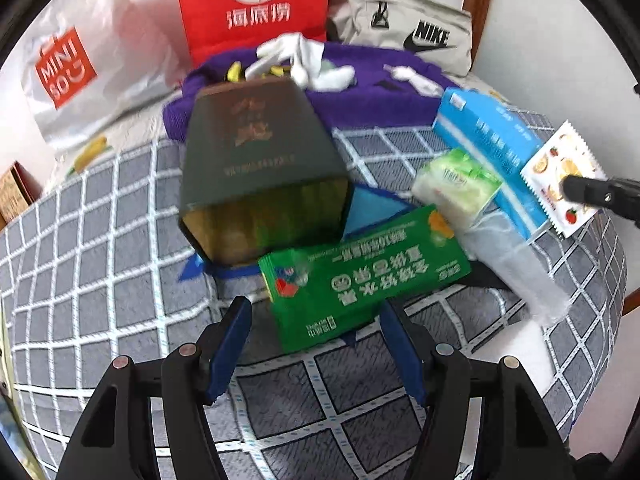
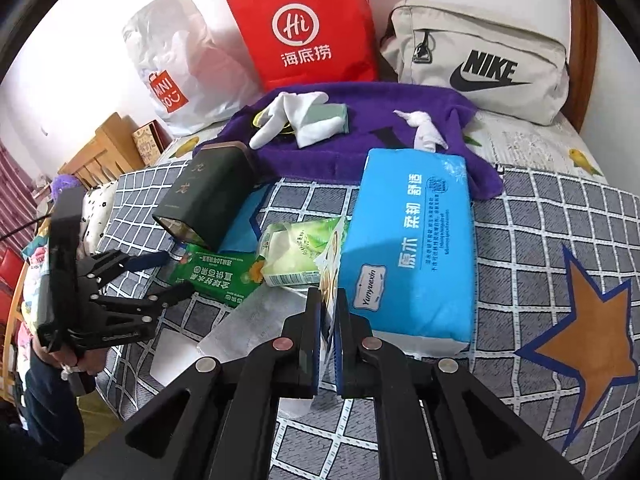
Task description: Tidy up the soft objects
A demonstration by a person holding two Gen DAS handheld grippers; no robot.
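My left gripper (image 1: 316, 344) is open, its blue pads just short of a green flat packet (image 1: 360, 276) on the checked bed cover; it also shows in the right wrist view (image 2: 172, 276). My right gripper (image 2: 329, 308) is shut on a white fruit-print sachet (image 1: 560, 178), held beside a blue tissue pack (image 2: 412, 248). A small green-white tissue pack (image 2: 296, 252) lies between the packet and the blue pack. A dark green box (image 1: 256, 168) lies on its side. White socks (image 2: 304, 116) rest on a purple towel (image 2: 400, 100).
A red paper bag (image 2: 308, 28), a white Miniso bag (image 2: 176, 68) and a beige Nike bag (image 2: 480, 68) stand at the back against the wall. A clear plastic bag (image 2: 256, 320) lies under the packs. Wooden furniture (image 2: 104, 148) is left of the bed.
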